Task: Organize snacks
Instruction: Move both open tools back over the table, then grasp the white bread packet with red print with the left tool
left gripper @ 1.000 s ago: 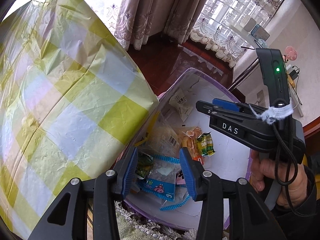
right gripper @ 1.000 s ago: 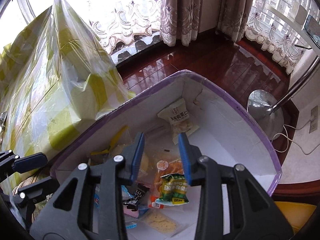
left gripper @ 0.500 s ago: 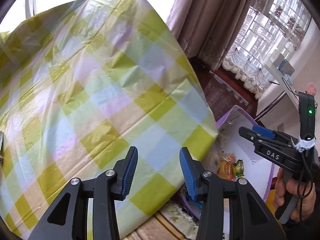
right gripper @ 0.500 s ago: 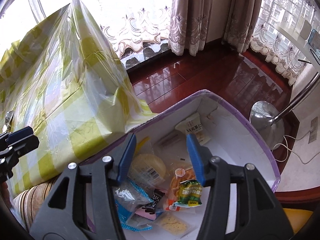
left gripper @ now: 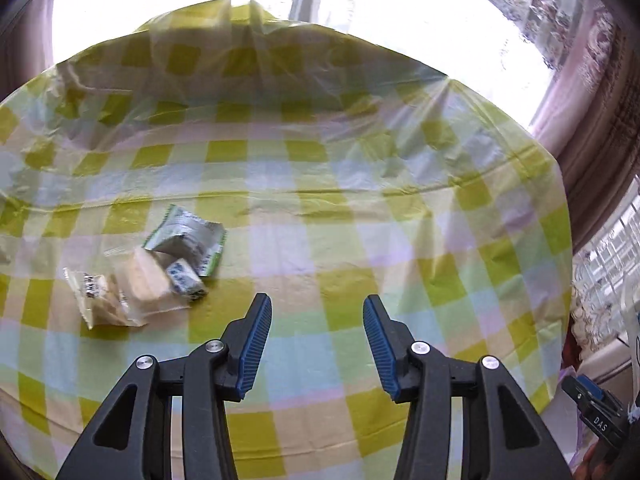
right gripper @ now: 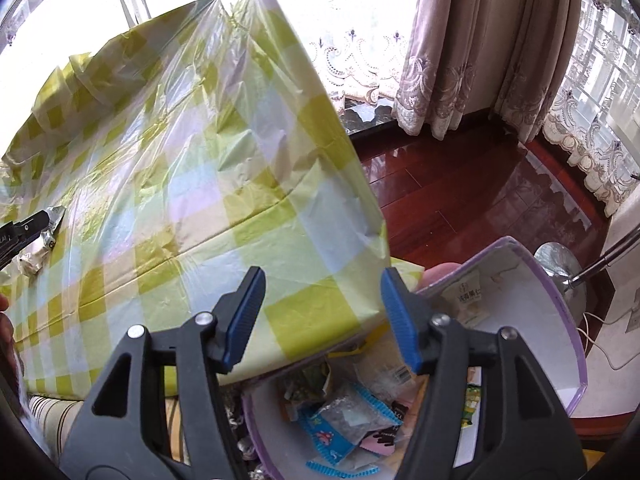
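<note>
On the green-checked plastic-covered counter (left gripper: 360, 240) lie three small crinkly snack packets (left gripper: 160, 276), now in front of the left gripper (left gripper: 316, 340), which swung over from the purple-rimmed white box (right gripper: 560, 300). Both grippers' fingers are released and empty; the right gripper (right gripper: 324, 316) hovers by the box, so another pickup seems next.

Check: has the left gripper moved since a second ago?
Yes. The left gripper swung left, away from the purple box, which has dropped out of its view. It now hangs open over the checkered tablecloth, near the snack packets.
</note>
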